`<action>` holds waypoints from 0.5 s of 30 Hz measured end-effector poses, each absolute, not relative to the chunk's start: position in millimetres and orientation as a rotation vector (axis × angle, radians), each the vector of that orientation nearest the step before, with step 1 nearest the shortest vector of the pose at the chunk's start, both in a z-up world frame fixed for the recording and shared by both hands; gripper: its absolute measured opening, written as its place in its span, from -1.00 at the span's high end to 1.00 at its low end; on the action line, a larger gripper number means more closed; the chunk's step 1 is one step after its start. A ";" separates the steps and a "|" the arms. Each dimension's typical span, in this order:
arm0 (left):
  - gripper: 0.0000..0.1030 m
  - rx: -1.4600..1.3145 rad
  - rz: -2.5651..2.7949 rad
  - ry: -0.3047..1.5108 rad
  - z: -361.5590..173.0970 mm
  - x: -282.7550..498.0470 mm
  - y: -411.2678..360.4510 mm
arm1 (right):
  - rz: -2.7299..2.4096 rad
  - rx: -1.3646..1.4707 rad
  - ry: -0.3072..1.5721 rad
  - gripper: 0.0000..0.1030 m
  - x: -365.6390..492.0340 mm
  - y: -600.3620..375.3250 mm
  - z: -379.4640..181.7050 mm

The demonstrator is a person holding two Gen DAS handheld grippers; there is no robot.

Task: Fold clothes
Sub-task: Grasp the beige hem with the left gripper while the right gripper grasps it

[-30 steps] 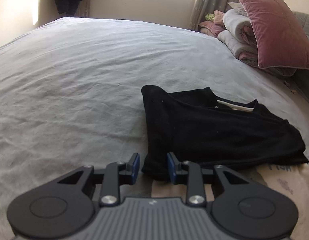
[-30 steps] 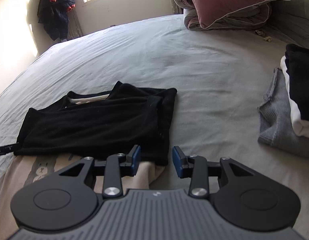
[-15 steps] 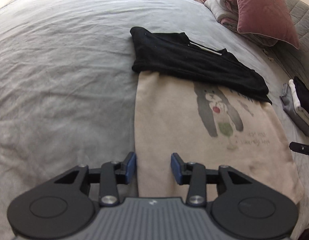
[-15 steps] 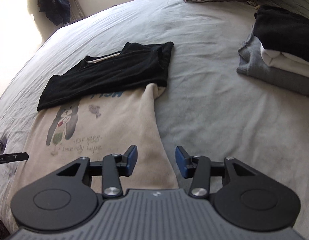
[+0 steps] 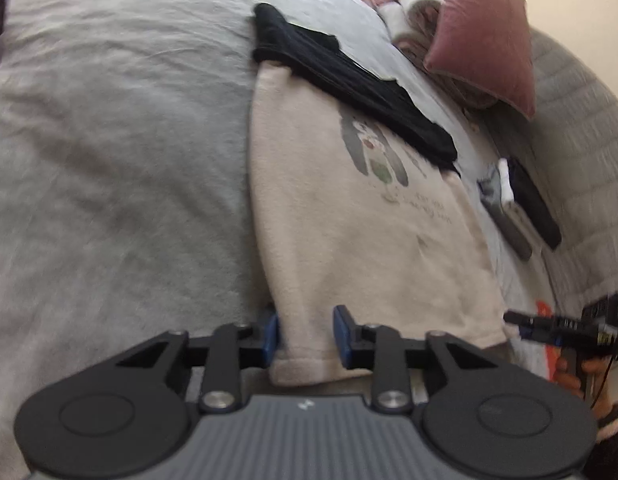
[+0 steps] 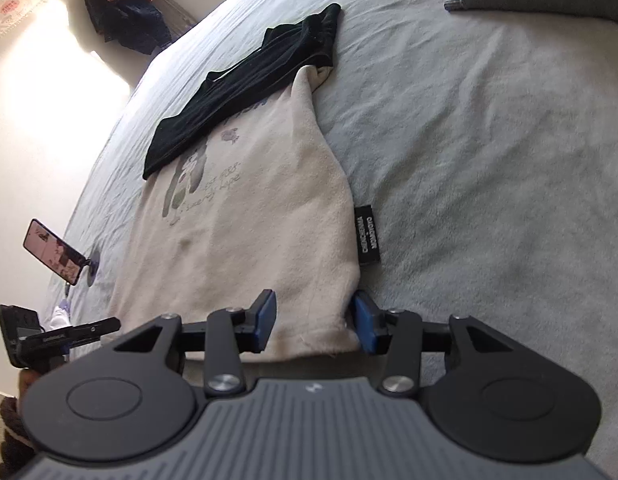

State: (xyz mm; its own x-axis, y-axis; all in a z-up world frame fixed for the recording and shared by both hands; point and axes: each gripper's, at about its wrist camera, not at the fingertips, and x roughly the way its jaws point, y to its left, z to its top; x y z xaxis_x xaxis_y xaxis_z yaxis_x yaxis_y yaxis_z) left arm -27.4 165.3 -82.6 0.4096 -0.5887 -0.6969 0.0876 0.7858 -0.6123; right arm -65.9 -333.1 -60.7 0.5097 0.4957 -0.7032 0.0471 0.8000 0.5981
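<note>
Both grippers have pulled back to the cream shirt's (image 5: 361, 248) hem, jaws closing around its 2 corners.

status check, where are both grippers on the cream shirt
Left gripper closing over cream shirt hem corner. Right gripper closing astride opposite corner, pads not pressing. Black top lies across shirt's far end.

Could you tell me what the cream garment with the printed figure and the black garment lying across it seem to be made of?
The cream garment looks like a thick, fleecy knit, perhaps cotton sweatshirt fabric: matte, faintly fuzzy, with a ribbed hem and soft, bulky edges. The black garment seems a thinner knit or jersey, also matte: it lies flatter, with fine lengthwise creases and thin edges. The exact fibre cannot be told from the pictures.
</note>
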 end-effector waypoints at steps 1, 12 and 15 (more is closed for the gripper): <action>0.83 -0.590 -0.462 1.089 -85.4 -28.0 169.3 | 0.297 0.619 1.016 0.32 -68.5 -334.0 -63.3; 0.90 -0.653 -0.519 0.957 -60.7 -49.0 190.4 | 0.347 0.712 0.961 0.80 -86.9 -351.8 -49.0; 0.89 -0.602 -0.500 1.013 -71.5 -45.6 186.0 | 0.317 0.696 0.998 0.80 -86.1 -354.2 -56.5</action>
